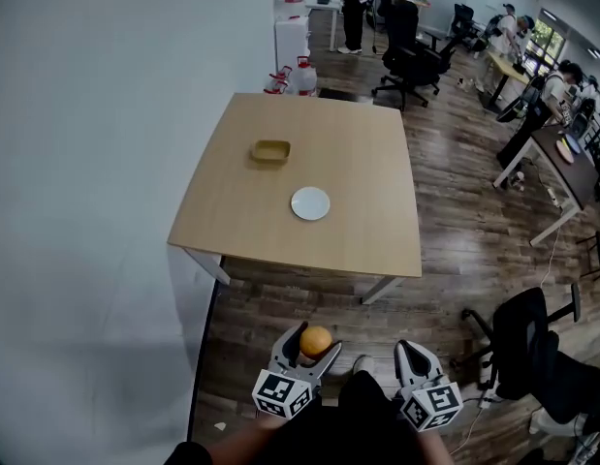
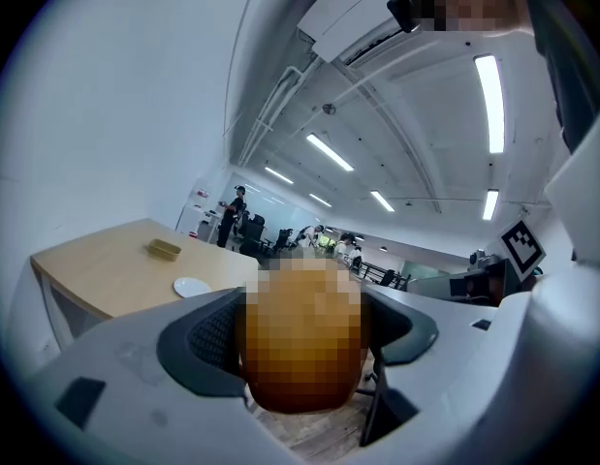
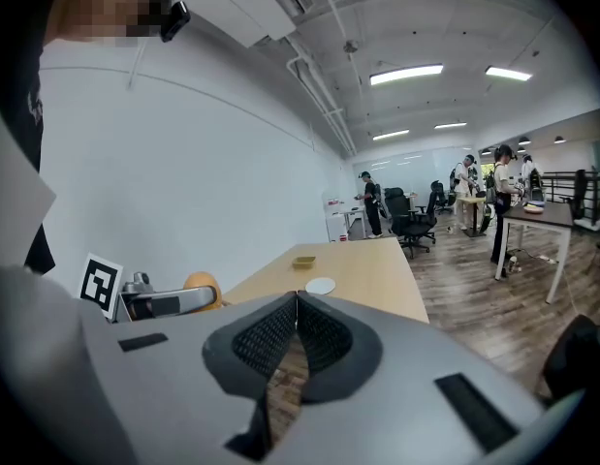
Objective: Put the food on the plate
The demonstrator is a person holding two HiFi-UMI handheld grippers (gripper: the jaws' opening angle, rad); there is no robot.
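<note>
My left gripper (image 1: 315, 347) is shut on a round orange food item (image 1: 316, 340), held near my body above the floor, well short of the table. In the left gripper view the orange food (image 2: 302, 337) fills the gap between the jaws. It also shows in the right gripper view as the orange food (image 3: 200, 287) at the left. My right gripper (image 1: 414, 355) is shut with nothing in it; its pads meet in the right gripper view (image 3: 296, 332). A small white plate (image 1: 310, 203) lies on the wooden table (image 1: 251, 231), right of centre.
A shallow tan tray (image 1: 270, 150) sits on the table behind the plate. A white wall runs along the left. Black office chairs (image 1: 532, 342) stand at the right and far end. People work at desks (image 1: 563, 158) in the background. Water jugs (image 1: 301, 76) stand beyond the table.
</note>
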